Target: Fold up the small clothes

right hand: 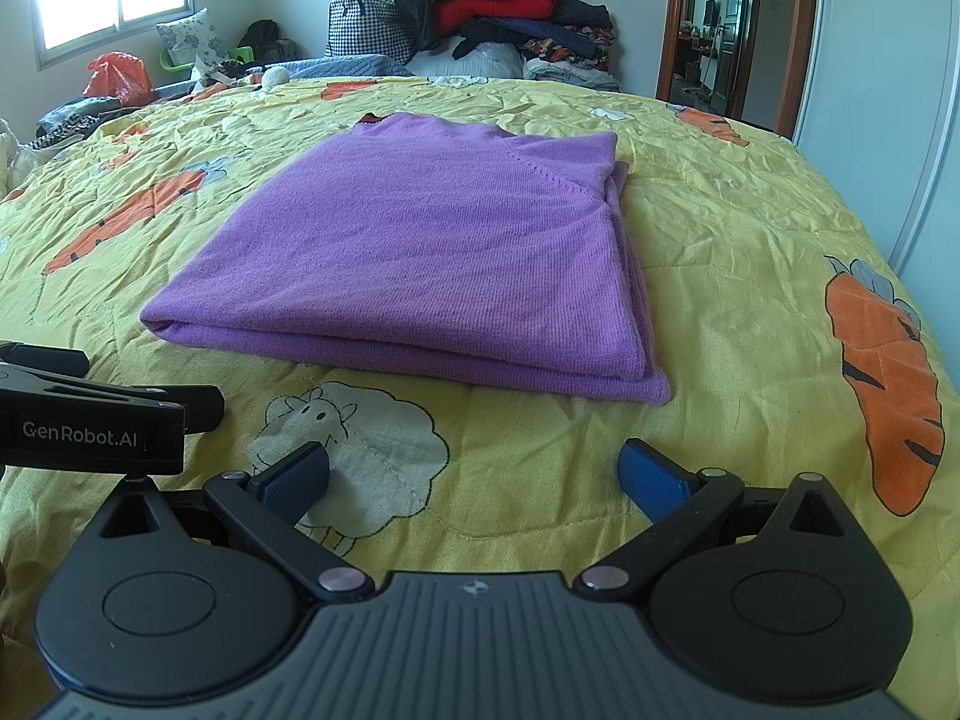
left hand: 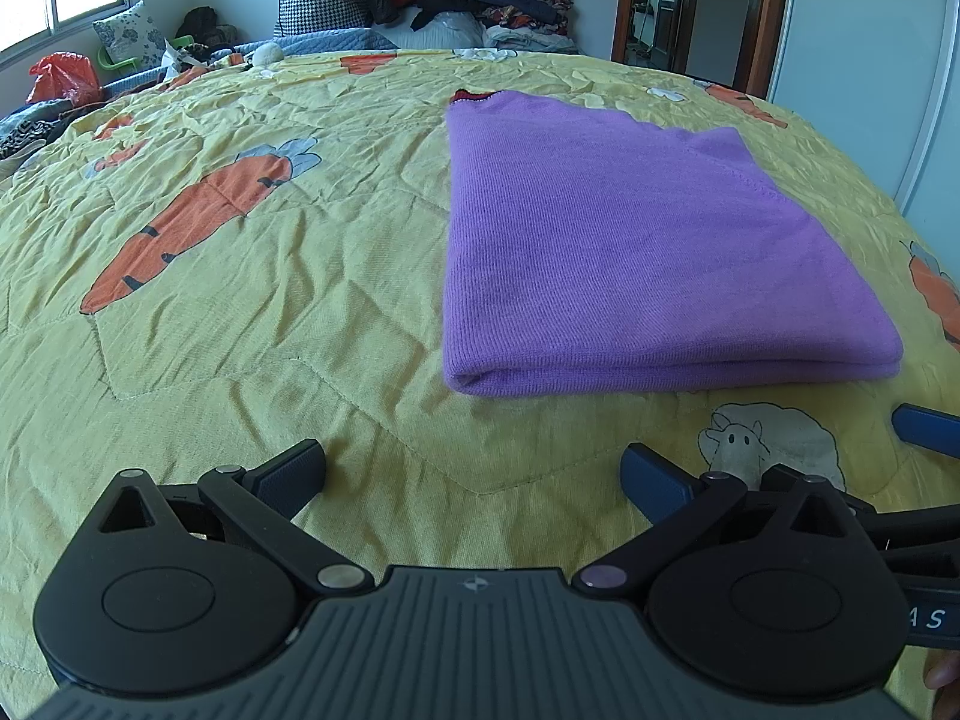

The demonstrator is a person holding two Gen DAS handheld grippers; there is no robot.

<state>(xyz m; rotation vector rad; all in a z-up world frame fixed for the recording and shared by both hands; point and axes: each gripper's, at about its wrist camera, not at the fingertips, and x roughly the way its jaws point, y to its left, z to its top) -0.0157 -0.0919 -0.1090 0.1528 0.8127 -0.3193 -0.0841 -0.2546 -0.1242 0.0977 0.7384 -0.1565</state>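
Note:
A purple knit sweater lies folded into a flat rectangle on the yellow carrot-print quilt. It also shows in the right wrist view, with a red collar edge at its far side. My left gripper is open and empty, low over the quilt, short of the sweater's near left corner. My right gripper is open and empty, just short of the sweater's near folded edge. The left gripper's body shows at the left of the right wrist view.
A pile of clothes and a checked bag stands at the head of the bed. A red plastic bag and a pillow sit by the window at far left. A doorway and white wardrobe are on the right.

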